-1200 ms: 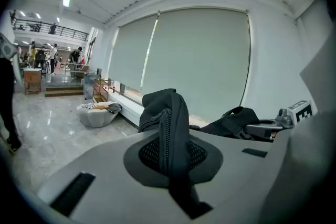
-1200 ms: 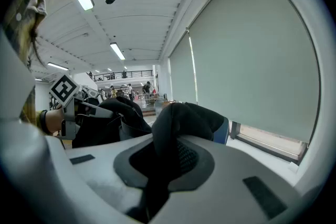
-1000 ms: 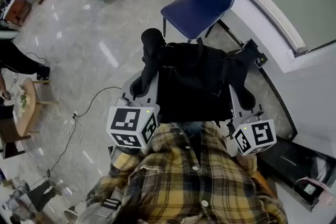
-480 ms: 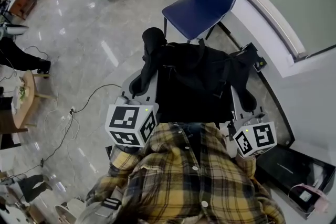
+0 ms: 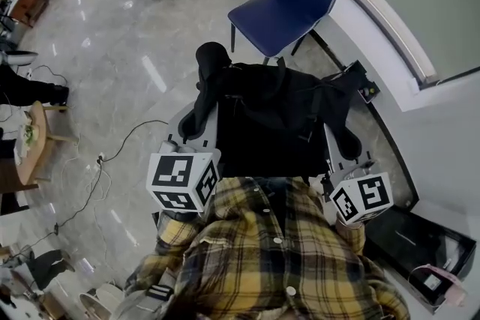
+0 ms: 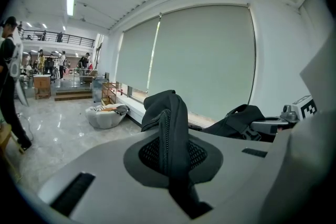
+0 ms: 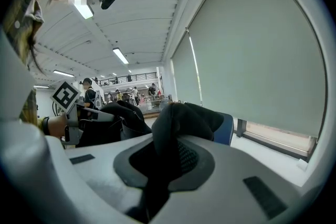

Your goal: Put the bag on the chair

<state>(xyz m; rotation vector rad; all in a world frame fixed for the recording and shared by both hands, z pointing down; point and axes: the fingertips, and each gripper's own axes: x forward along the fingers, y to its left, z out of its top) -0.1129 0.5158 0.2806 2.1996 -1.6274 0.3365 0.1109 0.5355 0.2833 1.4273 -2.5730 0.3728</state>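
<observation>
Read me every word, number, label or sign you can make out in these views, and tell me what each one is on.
No readable text in any view.
Left marker cube and right marker cube: black and white square patterns only, no letters.
Small white label on the floor at lower right: too small to read.
Bag: no print visible.

— Is the chair (image 5: pixel 289 0) seat offering room?
— Yes, the blue seat is showing bare, just beyond the bag (image 5: pixel 274 116).
— What is crowding it?
— A white ledge (image 5: pixel 390 19) is running close behind the backrest and down the right side. On the left the floor (image 5: pixel 127 64) is lying open, with a cable (image 5: pixel 112 154) trailing across it. A black case (image 5: pixel 416 236) is lying at lower right.
</observation>
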